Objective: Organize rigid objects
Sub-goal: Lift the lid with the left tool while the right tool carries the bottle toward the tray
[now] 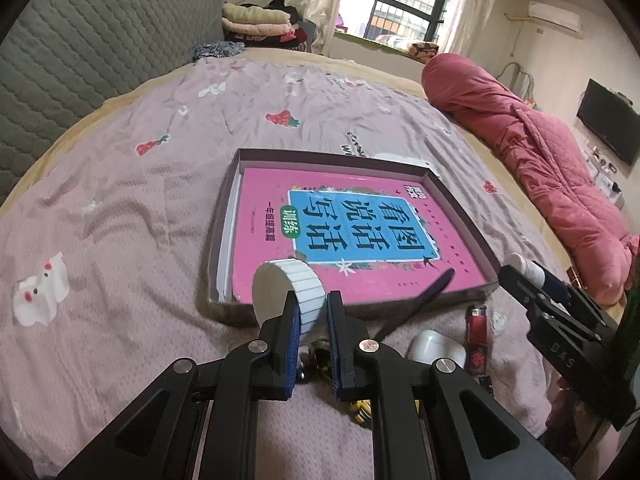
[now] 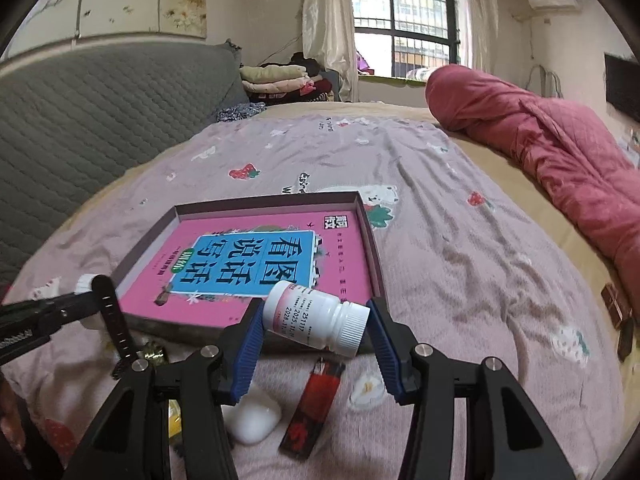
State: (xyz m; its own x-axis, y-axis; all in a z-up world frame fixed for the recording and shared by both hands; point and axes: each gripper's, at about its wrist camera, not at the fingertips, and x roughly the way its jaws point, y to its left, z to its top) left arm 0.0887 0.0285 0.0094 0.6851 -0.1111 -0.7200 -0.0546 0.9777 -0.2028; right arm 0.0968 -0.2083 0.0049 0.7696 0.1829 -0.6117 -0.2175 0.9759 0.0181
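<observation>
So far only a pink book point(image 1: 340, 236) lies in the tray point(image 1: 224, 240), while the left gripper point(image 1: 312, 308) clamps a white watch point(image 1: 296, 292), the right gripper point(image 2: 316, 320) grips a pill bottle point(image 2: 320, 316), and a lighter point(image 2: 312, 400) and earbud case point(image 2: 252, 420) wait near the tray.

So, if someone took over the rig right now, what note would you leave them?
Left gripper: shut on the white ribbed cap, held at the near edge of the box.
Right gripper: clamped on the white pill bottle, held sideways, also near the box's front edge.
Done: pink book lies flat in the box; a dark pen leans over the rim.
Left: place cap and bottle; red lighter, white earbud case and small items beneath the left gripper wait on the bedspread.
</observation>
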